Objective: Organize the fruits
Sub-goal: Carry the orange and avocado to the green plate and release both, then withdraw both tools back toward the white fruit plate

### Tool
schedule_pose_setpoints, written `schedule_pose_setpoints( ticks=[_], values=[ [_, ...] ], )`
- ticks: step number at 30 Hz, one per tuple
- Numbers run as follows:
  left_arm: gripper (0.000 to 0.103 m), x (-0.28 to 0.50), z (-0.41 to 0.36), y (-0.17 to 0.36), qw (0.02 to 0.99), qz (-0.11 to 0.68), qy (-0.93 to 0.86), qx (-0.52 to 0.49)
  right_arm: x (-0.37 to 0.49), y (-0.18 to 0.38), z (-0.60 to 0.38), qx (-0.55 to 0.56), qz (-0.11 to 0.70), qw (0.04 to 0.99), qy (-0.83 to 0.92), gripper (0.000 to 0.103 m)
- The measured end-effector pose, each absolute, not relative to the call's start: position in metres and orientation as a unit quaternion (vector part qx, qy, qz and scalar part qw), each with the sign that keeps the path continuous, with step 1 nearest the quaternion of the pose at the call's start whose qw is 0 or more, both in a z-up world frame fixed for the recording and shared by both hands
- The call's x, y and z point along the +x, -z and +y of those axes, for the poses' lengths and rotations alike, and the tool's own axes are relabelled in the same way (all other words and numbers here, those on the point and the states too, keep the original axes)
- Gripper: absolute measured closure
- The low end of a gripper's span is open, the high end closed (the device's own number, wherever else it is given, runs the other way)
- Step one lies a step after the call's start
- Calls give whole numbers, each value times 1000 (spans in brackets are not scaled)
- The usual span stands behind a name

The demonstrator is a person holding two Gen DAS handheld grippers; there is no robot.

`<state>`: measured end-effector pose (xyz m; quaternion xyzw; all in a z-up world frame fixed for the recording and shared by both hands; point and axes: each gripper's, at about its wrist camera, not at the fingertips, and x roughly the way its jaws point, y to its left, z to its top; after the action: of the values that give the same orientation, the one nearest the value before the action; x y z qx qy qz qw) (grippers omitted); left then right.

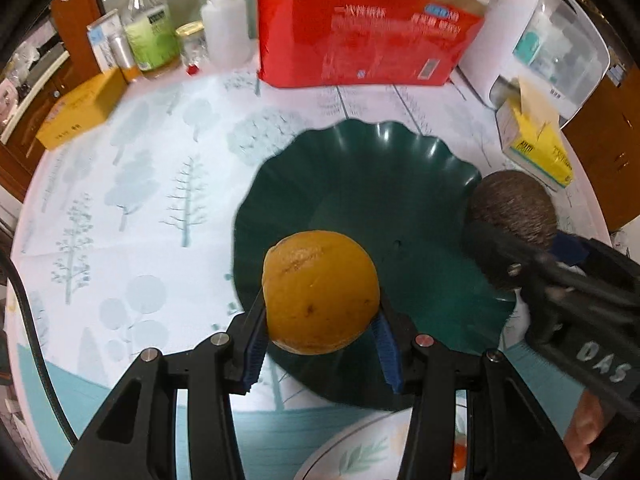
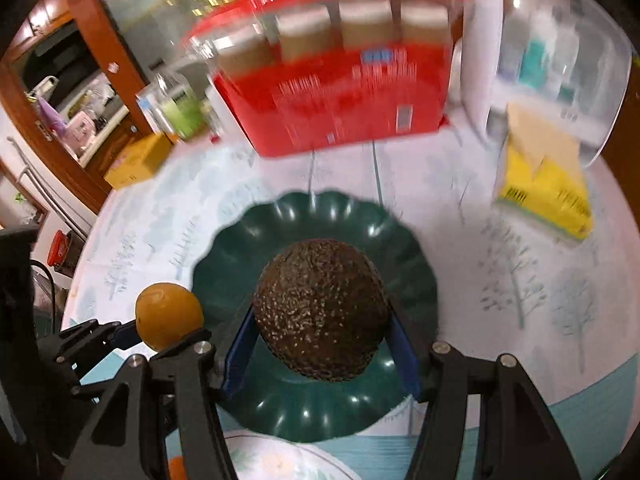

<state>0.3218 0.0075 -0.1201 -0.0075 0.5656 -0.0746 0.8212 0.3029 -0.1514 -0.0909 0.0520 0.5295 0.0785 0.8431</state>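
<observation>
My left gripper [image 1: 320, 332] is shut on an orange [image 1: 320, 292] and holds it above the near left rim of a dark green scalloped bowl [image 1: 372, 184]. My right gripper [image 2: 322, 340] is shut on a dark brown rough-skinned fruit [image 2: 322, 308] and holds it over the same green bowl [image 2: 312, 216]. The brown fruit [image 1: 514, 208] shows at the bowl's right rim in the left wrist view, held by the right gripper [image 1: 496, 240]. The orange [image 2: 168, 316] and the left gripper [image 2: 160, 336] show at the left in the right wrist view. The bowl looks empty inside.
A red pack of paper cups [image 1: 368, 40] stands behind the bowl. A yellow tissue box [image 1: 536, 140] and a white appliance [image 1: 520, 40] are at the back right. Bottles [image 1: 150, 28] and a yellow box [image 1: 80, 108] are at the back left. A white patterned plate [image 1: 360, 452] lies nearest.
</observation>
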Motion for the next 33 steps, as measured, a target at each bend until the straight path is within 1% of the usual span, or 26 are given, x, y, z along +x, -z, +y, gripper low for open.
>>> schedule_pose_setpoints(
  ticks=[5, 7, 8, 10, 12, 14, 24, 33],
  values=[
    [57, 327, -2, 143, 818, 569, 78, 6, 314, 121, -146, 37, 557, 827, -72, 41],
    [53, 327, -4, 150, 818, 570, 77, 12, 317, 129, -143, 25, 561, 825, -66, 41],
    [49, 327, -5, 150, 821, 565, 78, 16, 318, 131, -143, 23, 561, 825, -66, 40],
    [24, 325, -4, 146, 830, 553, 75, 21, 319, 133, -145, 26, 557, 827, -64, 40],
    [17, 323, -4, 142, 840, 537, 69, 23, 319, 128, -146, 31, 537, 841, -65, 39],
    [17, 323, -5, 139, 840, 538, 72, 23, 321, 122, -144, 19, 525, 848, -70, 38],
    [17, 313, -2, 119, 854, 516, 66, 22, 310, 93, -124, -55, 461, 880, -103, 38],
    [17, 289, 4, 83, 866, 495, 65, 21, 296, 62, -114, -64, 448, 884, -120, 38]
  ],
)
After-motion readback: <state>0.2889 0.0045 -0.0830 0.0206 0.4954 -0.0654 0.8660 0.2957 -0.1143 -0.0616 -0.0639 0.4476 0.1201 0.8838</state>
